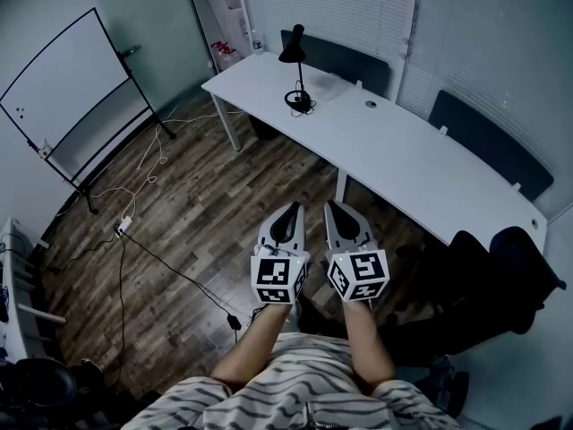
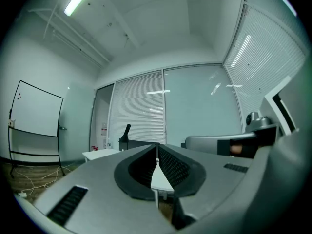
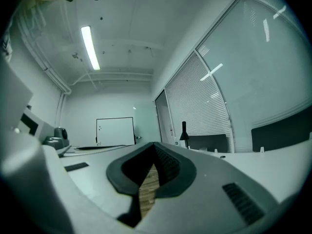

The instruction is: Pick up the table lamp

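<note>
Toward the upper middle of the head view, the black table lamp stands upright near the far left end of a long white desk, with a dark cord looped at its base; nothing touches it.

Lower in the same view, the left gripper and the right gripper sit side by side at the middle of the frame, over the wood plank floor, both pointing up the frame toward the desk and well apart from the lamp; the left gripper's jaws are pressed together with nothing between them, and the right gripper's jaws are likewise together and empty.

At the upper left a whiteboard stands on a wheeled frame; cables and a power strip lie on the floor below it; a black office chair sits at the lower right.

Seen from the left gripper view, the lamp shows small, to the left of the closed tips of the left gripper, in front of window blinds; in the right gripper view it stands just right of the closed tips of the right gripper, with the whiteboard further left.
</note>
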`<state>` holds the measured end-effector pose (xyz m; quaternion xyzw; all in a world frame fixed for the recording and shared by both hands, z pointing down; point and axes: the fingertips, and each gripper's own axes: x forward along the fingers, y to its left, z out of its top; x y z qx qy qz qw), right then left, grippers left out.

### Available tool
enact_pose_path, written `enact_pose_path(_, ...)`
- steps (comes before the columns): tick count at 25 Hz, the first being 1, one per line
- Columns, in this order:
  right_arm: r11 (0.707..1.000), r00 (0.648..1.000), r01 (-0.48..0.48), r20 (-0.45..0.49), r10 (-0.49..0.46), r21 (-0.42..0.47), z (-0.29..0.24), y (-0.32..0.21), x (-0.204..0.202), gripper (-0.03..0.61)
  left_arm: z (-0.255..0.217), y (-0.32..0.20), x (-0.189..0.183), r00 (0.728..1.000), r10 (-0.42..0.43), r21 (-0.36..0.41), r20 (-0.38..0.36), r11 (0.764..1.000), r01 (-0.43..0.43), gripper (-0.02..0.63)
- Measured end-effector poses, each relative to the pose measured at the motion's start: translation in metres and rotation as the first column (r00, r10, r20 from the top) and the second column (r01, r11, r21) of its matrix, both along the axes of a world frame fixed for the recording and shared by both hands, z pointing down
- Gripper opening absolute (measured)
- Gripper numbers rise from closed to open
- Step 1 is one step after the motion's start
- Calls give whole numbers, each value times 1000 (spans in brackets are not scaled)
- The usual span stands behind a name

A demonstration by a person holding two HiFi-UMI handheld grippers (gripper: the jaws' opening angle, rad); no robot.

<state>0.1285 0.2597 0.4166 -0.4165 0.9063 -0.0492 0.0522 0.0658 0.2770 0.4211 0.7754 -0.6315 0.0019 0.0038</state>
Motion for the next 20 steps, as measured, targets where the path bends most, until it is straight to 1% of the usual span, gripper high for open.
enact_pose_path(4,1000,1000,-5,-6,5,-5,5,-40,-10,11,5,-39,-11,1000,0,-4,2,1000,0,6)
enact_pose_path(10,1000,1000,-6,-10,6,-3,5,-103,-39,11,1,-106,-42,1000,0,5,-6,1000,0,6)
enact_pose_path(20,999,999,-38,-29,37,-23,-7,-208,-91,11,-11,-210,-93,999,42,-1,-35,999,-42,6)
